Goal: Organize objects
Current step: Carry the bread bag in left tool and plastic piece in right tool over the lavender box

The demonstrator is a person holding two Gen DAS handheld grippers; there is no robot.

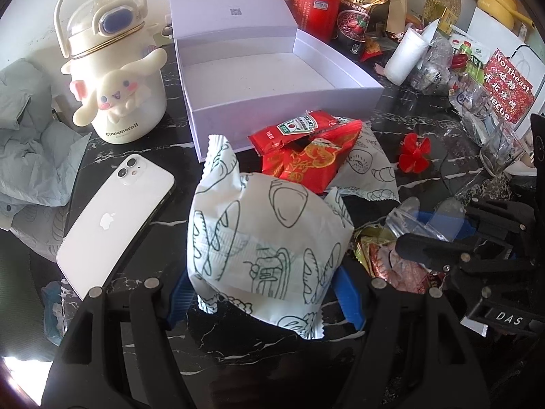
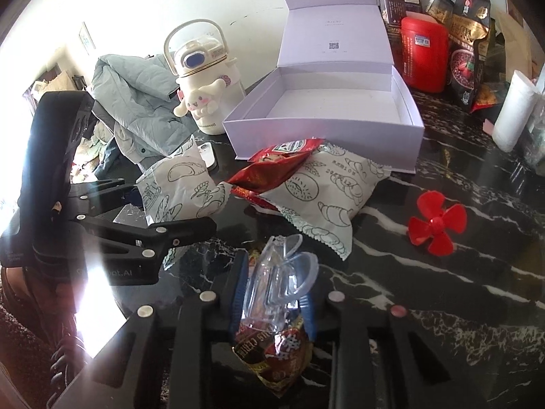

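Note:
My left gripper [image 1: 264, 301] is shut on a white bread packet [image 1: 269, 235] printed with line drawings, its blue pads pressing both sides. From the right wrist view the same gripper [image 2: 163, 204] and packet [image 2: 177, 184] show at the left. My right gripper [image 2: 272, 300] is shut on a clear plastic snack packet [image 2: 276, 279] with a red and gold wrapper end [image 2: 272, 351]. It sits just right of the left gripper [image 1: 422, 235]. Beyond lie red ketchup sachets [image 1: 299, 129], a second bread packet [image 2: 327, 191] and an open white box [image 1: 272, 78], which holds nothing.
A white phone [image 1: 112, 218] lies left on the black marble table [image 2: 442, 289]. A cream Cinnamoroll bottle [image 1: 119, 78] and a grey jacket [image 1: 27, 129] stand further left. A red propeller [image 2: 437, 223] lies right. A red tin [image 1: 315, 6], snack bags and a white cup [image 1: 405, 56] crowd the back right.

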